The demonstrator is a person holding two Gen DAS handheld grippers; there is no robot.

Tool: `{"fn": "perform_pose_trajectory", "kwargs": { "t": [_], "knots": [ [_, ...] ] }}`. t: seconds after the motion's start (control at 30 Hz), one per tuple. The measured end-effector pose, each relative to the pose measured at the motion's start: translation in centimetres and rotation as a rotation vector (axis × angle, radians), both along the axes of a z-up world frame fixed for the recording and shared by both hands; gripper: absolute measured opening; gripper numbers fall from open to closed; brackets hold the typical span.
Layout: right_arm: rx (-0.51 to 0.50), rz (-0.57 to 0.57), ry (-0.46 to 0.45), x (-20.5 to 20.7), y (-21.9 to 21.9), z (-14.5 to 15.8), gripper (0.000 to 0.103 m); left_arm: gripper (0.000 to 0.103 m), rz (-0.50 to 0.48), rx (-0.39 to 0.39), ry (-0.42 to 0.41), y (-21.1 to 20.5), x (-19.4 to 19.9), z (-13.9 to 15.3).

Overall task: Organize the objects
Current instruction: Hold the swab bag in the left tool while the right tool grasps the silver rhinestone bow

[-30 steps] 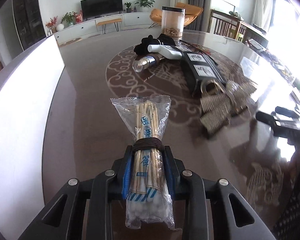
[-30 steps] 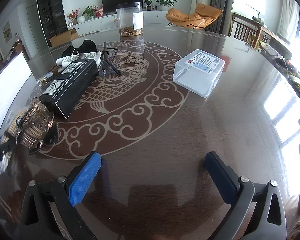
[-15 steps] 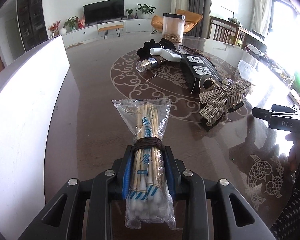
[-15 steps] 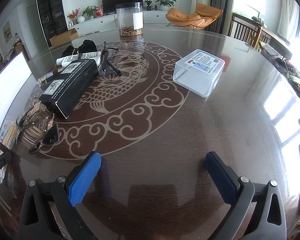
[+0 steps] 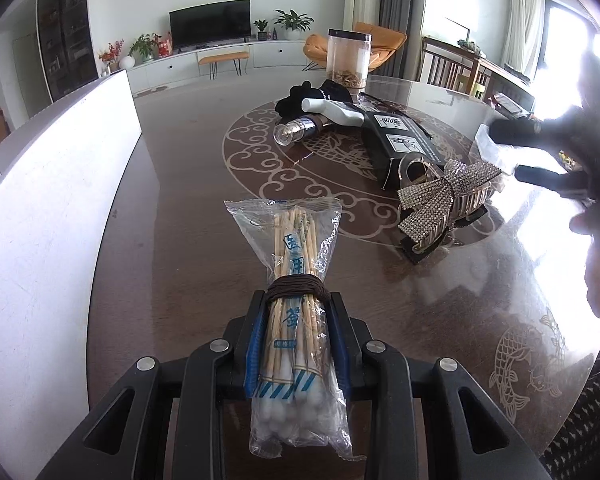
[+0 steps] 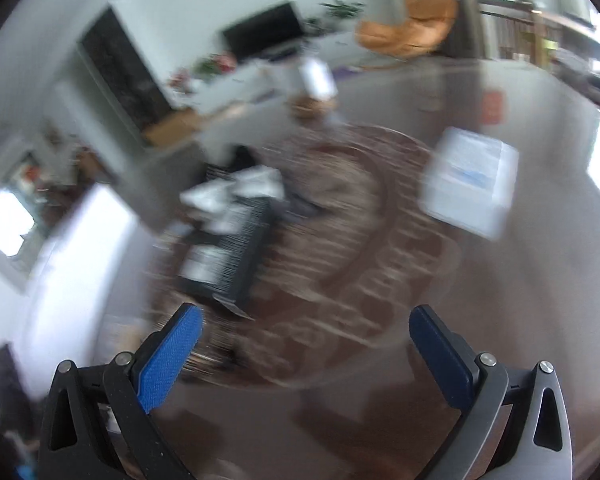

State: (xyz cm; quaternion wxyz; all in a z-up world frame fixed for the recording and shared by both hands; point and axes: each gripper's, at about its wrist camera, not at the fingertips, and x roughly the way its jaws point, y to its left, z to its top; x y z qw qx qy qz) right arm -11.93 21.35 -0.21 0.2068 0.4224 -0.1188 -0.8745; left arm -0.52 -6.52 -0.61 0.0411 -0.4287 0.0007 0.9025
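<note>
In the left wrist view, the packet of cotton swabs (image 5: 290,312) was clamped between the nearly closed blue pads of the left gripper (image 5: 296,344), its long axis running along the fingers, cotton tips toward the camera and stick ends pointing ahead over the table (image 5: 180,240).

In the blurred right wrist view, the right gripper (image 6: 304,348) was seen wide apart, with nothing held between its fingers.

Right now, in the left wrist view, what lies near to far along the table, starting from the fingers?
Cotton swab pack in the left gripper → rhinestone bow hair clip → black box → white bottle → clear jar.
</note>
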Motion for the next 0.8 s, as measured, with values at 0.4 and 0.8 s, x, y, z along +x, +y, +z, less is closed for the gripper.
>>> {"fn": "perform_pose_trajectory", "kwargs": {
  "t": [0.4,0.8],
  "knots": [
    [0.049,0.597,-0.146,6.4,-5.6,-1.7,0.098,0.029,0.007,0.02,0.005,-0.1,-0.1,0.0],
    [0.223,0.436,-0.008,0.8,-8.0,-1.7,0.099,0.029,0.004,0.026,0.004,-0.3,-0.1,-0.1]
  ]
}}
